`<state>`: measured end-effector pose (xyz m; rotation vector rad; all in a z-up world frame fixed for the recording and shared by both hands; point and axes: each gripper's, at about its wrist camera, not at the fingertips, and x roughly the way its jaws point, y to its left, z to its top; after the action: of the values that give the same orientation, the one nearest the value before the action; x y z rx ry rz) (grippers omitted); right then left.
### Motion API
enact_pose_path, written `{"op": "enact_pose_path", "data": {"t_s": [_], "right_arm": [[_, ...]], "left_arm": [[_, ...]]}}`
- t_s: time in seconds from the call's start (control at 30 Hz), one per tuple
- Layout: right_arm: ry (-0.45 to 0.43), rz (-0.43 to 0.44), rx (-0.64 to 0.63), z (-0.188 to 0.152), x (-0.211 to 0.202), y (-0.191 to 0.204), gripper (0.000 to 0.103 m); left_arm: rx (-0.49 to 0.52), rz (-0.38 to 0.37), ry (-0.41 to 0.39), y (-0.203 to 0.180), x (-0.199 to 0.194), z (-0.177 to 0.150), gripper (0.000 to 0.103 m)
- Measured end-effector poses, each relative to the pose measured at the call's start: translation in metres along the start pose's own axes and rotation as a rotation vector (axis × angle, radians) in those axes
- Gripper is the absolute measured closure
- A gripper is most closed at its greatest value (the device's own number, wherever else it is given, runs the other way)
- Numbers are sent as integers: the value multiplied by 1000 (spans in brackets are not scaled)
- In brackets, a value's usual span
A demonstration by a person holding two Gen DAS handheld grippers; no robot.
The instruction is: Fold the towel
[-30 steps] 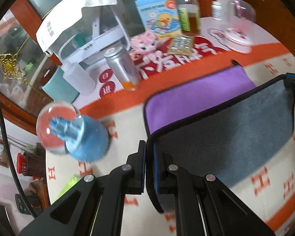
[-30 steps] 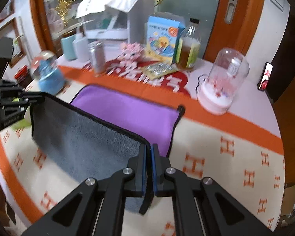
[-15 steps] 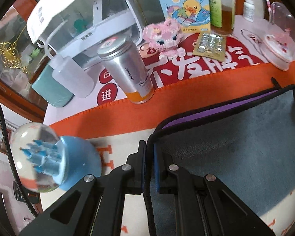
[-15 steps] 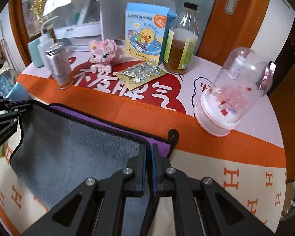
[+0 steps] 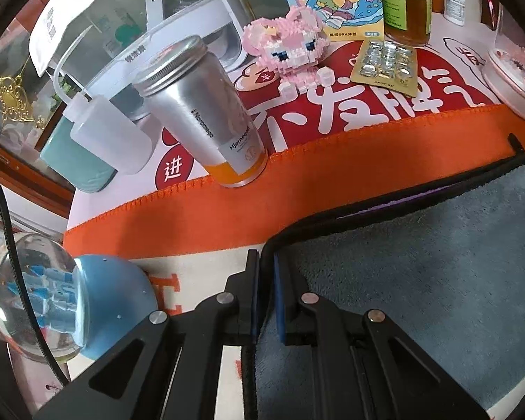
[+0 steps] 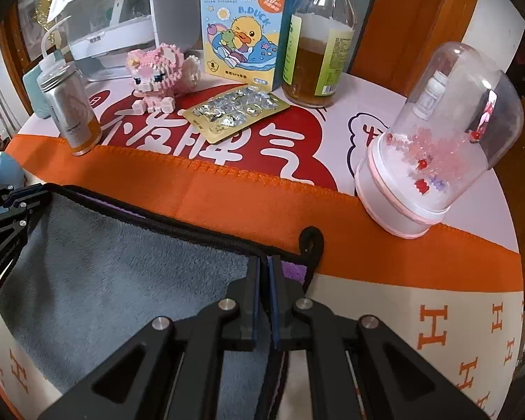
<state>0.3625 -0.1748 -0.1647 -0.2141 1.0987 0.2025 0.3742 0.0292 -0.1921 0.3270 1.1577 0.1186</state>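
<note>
Towel [image 6: 122, 273] lies folded over on the orange-and-cream tablecloth [image 6: 367, 259], its grey side up with only a thin purple strip showing along the far black-trimmed edge — a second ago a broad purple half was still bare, and half a second ago a wider strip than this. The left gripper [image 5: 264, 262] is clenched on the near-left corner of the towel [image 5: 420, 280], and the right gripper [image 6: 265, 262] is clenched on the right corner beside the black hanging loop [image 6: 313, 241]; both have carried that edge forward toward the far edge, closer to the clutter at the back. There the glass bottle [image 6: 318, 45] is roughly half full of amber liquid, the clear dome [image 6: 448, 133] on its white-and-pink base holds pink beads and a small white bottle, and the blister pack [image 6: 236, 110] lies flat with its foil pockets up. A metal can [image 5: 203, 112] with a screw lid stands just past the towel's far edge, next to the pink brick figure [image 5: 290, 47]; what the can holds cannot be seen. The snow globe [image 5: 52, 294] is partly cut off at the left, and the towel's near edge is hidden under both grippers.
</note>
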Motion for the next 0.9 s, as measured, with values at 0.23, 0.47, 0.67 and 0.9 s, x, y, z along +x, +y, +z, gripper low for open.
{"op": "enact_pose_path", "data": {"t_s": [0.23,0.47,0.67,0.9], "right_arm": [[11,-20,2,-2,12,5,98],[13,-2,53,-2,8,1,95],[-18,-2,82,-4,-7,-6,86],[-45,27,97,-13,-29,-2,86]], "left_arm": [[-10,7,1,-1,7,1,95],[-30,19,-15,-1,7,3,89],[-58,23,-51,7,-3,0,76],[-94,-19,-98,14,-36,-15,53]]}}
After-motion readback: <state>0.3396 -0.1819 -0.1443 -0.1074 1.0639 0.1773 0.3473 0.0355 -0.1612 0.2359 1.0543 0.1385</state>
